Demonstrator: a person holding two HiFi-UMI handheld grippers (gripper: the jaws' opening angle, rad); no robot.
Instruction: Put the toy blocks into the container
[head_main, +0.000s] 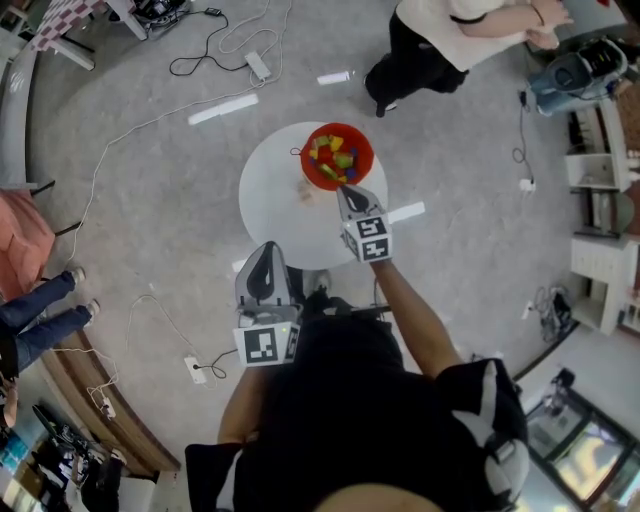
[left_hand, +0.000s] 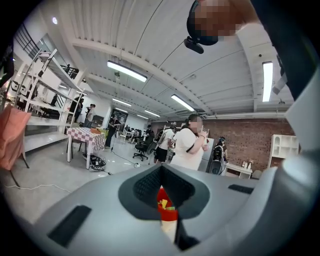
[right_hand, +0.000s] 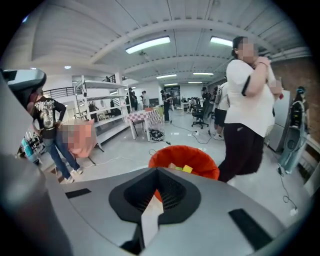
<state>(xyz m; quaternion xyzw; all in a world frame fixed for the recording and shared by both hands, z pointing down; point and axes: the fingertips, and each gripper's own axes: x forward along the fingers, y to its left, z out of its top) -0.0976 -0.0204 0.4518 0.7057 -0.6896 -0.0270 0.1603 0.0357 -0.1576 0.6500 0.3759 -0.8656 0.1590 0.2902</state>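
A red container (head_main: 352, 141) stands on the far part of a round white table (head_main: 270, 195), with several coloured toy blocks (head_main: 333, 157) heaped inside it. One small pale block (head_main: 306, 189) lies on the table just left of the container's near rim. My right gripper (head_main: 346, 191) hovers at that near rim, shut with nothing in it. Its own view looks over the jaws at the container (right_hand: 197, 159) and the blocks (right_hand: 186, 169). My left gripper (head_main: 268, 250) is held back at the table's near edge, shut and empty. Through its jaw slit I see a sliver of the container (left_hand: 167, 214).
A person in a white top and black trousers (head_main: 430, 50) stands just beyond the table. Cables and power strips (head_main: 258, 66) lie on the floor around it. Another person's legs (head_main: 40, 310) are at the left, and white shelving (head_main: 600, 200) lines the right.
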